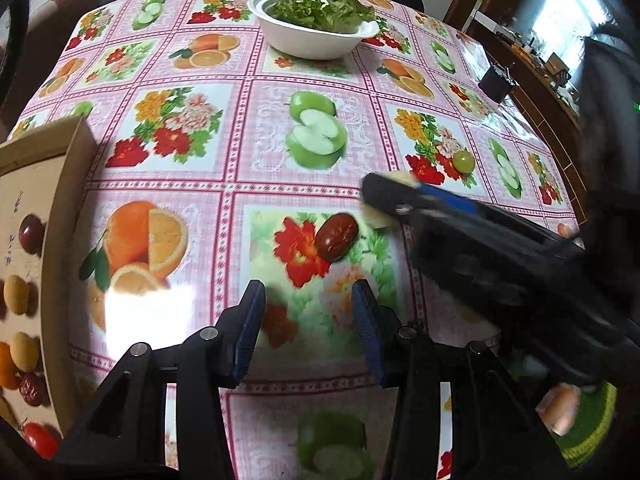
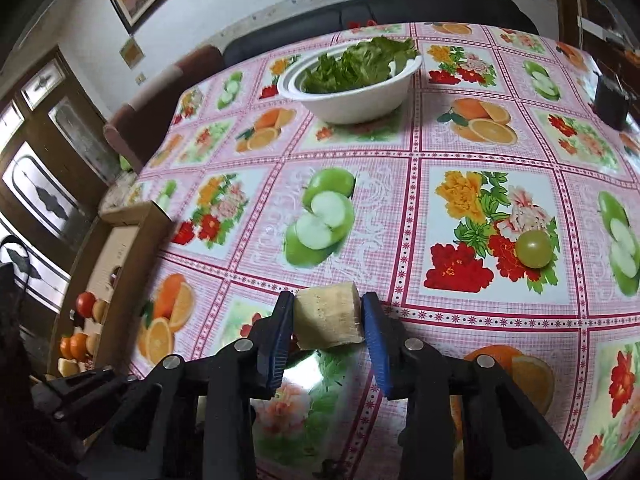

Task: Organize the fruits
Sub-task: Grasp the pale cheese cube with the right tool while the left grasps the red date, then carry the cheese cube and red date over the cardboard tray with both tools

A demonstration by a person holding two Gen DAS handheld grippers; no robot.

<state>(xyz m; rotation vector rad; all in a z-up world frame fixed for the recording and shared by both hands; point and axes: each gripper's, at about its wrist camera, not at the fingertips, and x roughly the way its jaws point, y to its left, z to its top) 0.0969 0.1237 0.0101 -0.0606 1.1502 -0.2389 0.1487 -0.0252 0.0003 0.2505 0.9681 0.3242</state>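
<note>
My right gripper (image 2: 327,312) is shut on a pale yellow fruit chunk (image 2: 326,322) held just above the table; in the left wrist view this gripper (image 1: 380,200) reaches in from the right, just right of a red date (image 1: 336,237). My left gripper (image 1: 308,300) is open and empty, a little in front of the date. A green grape (image 2: 533,249) lies on the table to the right, also in the left wrist view (image 1: 463,161). A cardboard box (image 1: 60,200) at the left holds dates, small oranges, pale fruits and a tomato (image 1: 40,440).
A white bowl of lettuce (image 1: 316,24) stands at the far middle of the fruit-patterned tablecloth (image 1: 240,184). A small black object (image 2: 610,100) sits near the far right edge. The box shows at the left in the right wrist view (image 2: 132,248).
</note>
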